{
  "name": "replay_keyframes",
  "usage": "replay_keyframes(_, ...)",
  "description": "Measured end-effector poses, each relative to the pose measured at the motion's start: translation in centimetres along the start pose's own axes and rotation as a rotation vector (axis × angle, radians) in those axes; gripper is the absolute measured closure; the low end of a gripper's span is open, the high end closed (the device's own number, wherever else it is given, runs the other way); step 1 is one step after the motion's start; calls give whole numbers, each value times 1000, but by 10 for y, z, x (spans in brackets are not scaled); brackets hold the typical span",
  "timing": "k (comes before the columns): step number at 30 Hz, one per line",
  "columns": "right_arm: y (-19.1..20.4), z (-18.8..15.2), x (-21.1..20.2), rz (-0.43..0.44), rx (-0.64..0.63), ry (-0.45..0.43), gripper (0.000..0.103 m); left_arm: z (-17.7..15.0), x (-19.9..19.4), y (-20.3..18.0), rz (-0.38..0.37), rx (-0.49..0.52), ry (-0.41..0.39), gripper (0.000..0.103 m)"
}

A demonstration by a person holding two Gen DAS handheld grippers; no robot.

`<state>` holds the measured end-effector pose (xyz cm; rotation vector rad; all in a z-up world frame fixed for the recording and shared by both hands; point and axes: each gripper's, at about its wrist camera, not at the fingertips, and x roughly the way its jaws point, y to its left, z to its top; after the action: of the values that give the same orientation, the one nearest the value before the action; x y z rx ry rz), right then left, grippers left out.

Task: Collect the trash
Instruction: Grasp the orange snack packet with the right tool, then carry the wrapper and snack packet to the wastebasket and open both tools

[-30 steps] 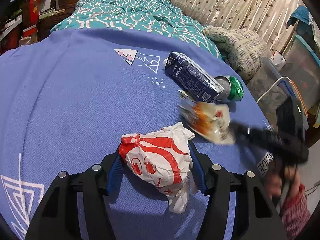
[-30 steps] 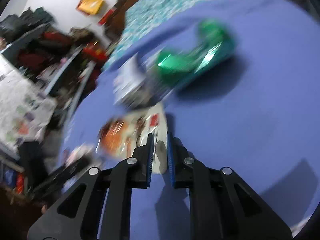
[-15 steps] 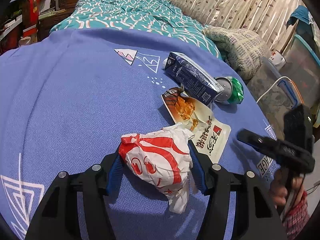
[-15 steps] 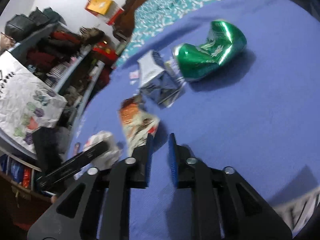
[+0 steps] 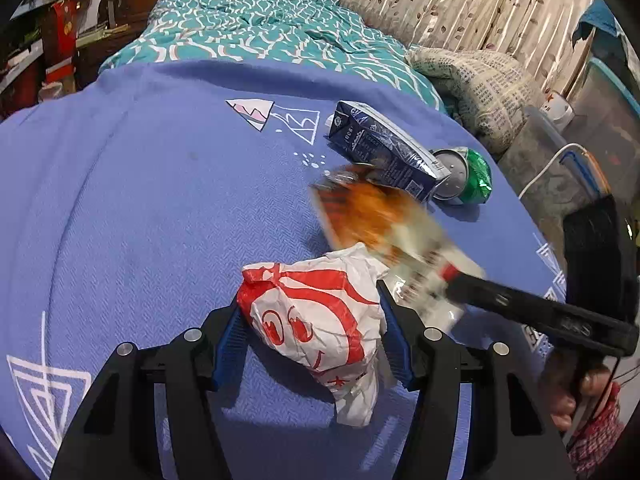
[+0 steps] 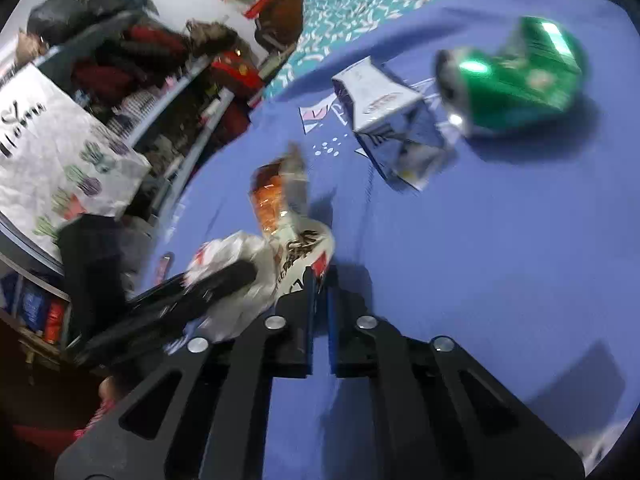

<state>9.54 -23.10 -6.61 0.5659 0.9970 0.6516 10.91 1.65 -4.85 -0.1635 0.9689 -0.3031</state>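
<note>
My left gripper (image 5: pixel 312 322) is shut on a crumpled red-and-white wrapper (image 5: pixel 316 312), which rests on the blue blanket (image 5: pixel 160 200). My right gripper (image 6: pixel 320 280) is shut on the near corner of an orange-and-white snack packet (image 6: pixel 276 200). In the left wrist view that packet (image 5: pixel 372 216) hangs blurred above the blanket, with the right gripper (image 5: pixel 452 280) coming in from the right. Beyond it lie a dark blue drink carton (image 5: pixel 384 148) and a crushed green can (image 5: pixel 472 176). The right wrist view shows the carton (image 6: pixel 396 120) and the can (image 6: pixel 516 80) at upper right.
A teal quilt (image 5: pixel 260 28) and a newsprint-patterned cushion (image 5: pixel 480 84) lie at the bed's far end. Plastic bins (image 5: pixel 560 160) and a white cable stand beside the bed on the right. A white printed bag (image 6: pixel 60 160) and cluttered shelves (image 6: pixel 160 80) fill the left side.
The snack packet, held a second ago, lay flat on the blanket with the right gripper open and apart. That gripper has now shut on its corner and raised it. The left gripper has not moved.
</note>
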Motion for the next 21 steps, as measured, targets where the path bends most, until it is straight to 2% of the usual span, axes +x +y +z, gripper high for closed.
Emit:
replay_keyframes(3,-12,-20,-40,14,29,-34,98,-3,-2,-8,-31,13,13,47)
replay_keyframes(6,-31,-40,-84,2,79,-84,99,-8,0,-40,-112,68,42,48)
replay_keyframes(10,-71,-56,-143,-20,201,-217,99,-5,18,-114,-191,220,96,48)
replay_keyframes(14,-114,-70,-202,-79,313,-376,99,11,55,-189,-273,319,185,48)
replay_keyframes(17,-143,-79,-250,-132,377,-497,99,20,75,-245,-280,403,204,48)
replay_keyframes(21,-187,-86,-310,-225,455,-616,99,31,104,-332,-340,487,245,48)
